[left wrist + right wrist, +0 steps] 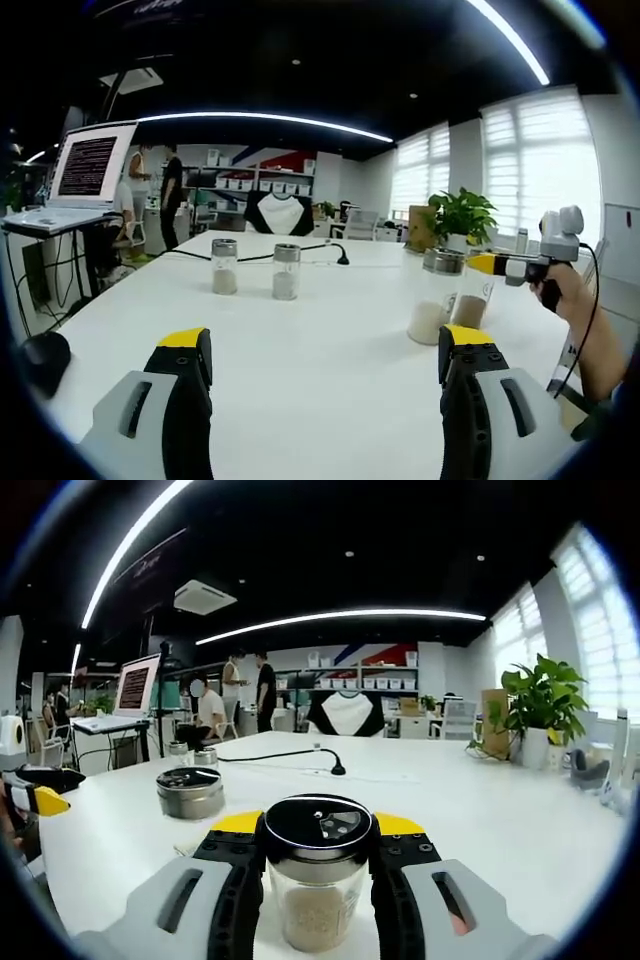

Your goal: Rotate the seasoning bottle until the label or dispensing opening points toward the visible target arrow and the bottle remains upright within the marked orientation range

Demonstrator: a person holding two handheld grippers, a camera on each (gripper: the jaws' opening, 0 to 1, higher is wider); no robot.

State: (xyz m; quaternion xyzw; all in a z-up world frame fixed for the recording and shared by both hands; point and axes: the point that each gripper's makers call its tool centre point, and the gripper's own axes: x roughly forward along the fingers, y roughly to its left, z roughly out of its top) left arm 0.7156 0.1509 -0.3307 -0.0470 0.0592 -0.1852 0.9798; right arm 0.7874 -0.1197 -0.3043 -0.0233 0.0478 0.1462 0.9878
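Your right gripper (318,880) has its jaws closed against both sides of the seasoning bottle (318,885), which stands upright on the white tabletop (500,820) directly in front of the camera. The bottle's black-rimmed lid faces up, its dispensing openings visible on top, and pale granules fill the lower part of the glass. A second bottle with a metal lid (190,792) stands just beside it, to the left and slightly further off. Your left gripper (325,385) hangs over bare tabletop with its jaws wide apart and nothing between them. From that view, the held bottle sits toward the right of the tabletop, with the other gripper reaching in at lid height. Two more small bottles (225,266) (286,271) stand side by side further back. A potted plant (460,215) stands behind, near the windows. I cannot make out any arrow marking on the tabletop.
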